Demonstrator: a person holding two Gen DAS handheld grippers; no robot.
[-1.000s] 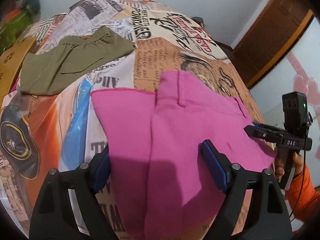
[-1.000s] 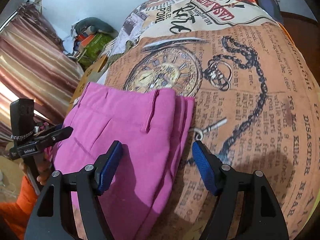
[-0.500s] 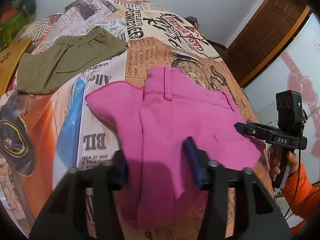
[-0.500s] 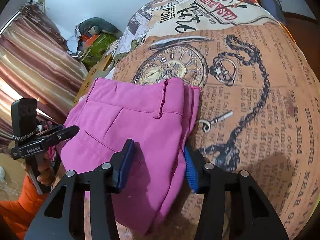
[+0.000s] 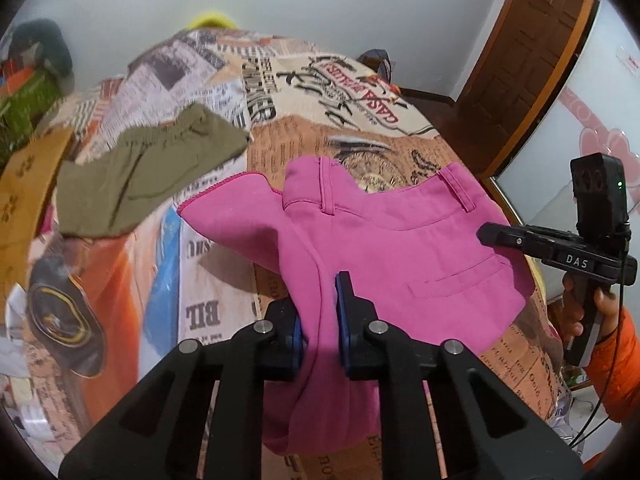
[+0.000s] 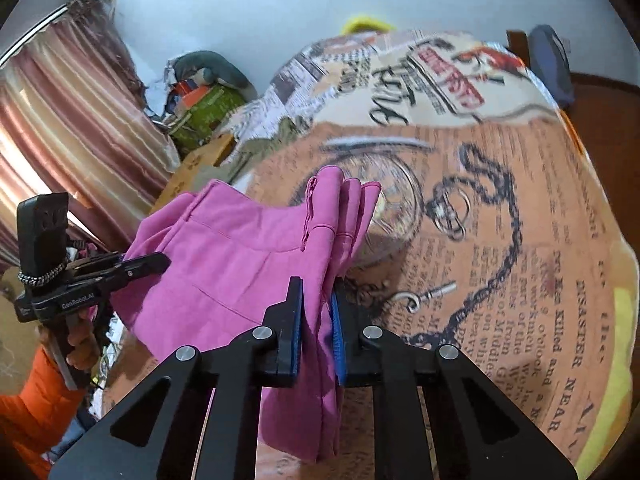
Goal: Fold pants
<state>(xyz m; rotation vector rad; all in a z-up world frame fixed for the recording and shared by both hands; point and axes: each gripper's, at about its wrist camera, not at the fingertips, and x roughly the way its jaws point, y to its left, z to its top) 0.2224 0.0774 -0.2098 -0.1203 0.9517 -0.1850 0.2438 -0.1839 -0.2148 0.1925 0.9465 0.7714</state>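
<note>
The pink pants [image 5: 384, 248] lay partly folded on the near end of the bed's newspaper-print bedspread [image 5: 352, 96], and both grippers had hold of them. The left gripper [image 5: 320, 328] had its blue-padded fingers [image 5: 345, 312] pressed together on a ridge of pink fabric at the garment's near left part; the cloth rose between the pads and spread away to the far side, where the waistband with its belt loops stood raised above the spread. In the right wrist view, the right gripper [image 6: 318, 340] likewise pinched the pants [image 6: 248, 264] at their right edge, where several folded layers were stacked, the cloth hanging down between the two fingers [image 6: 294, 332]. The garment was lifted off the bedspread [image 6: 500, 220] on this side, casting a shadow on the printed pocket watch and chain. A back pocket seam showed on the right half of the pants in the left wrist view. Farther off to the left lay a pair of olive green pants [image 5: 148, 176], flat on the spread and well apart from the pink pair. A brown wooden door [image 5: 524, 68] stood at the far right, and pink-striped curtains [image 6: 68, 140] hung at the left of the room. The person's orange sleeve [image 5: 612, 356] showed at the right edge.
</note>
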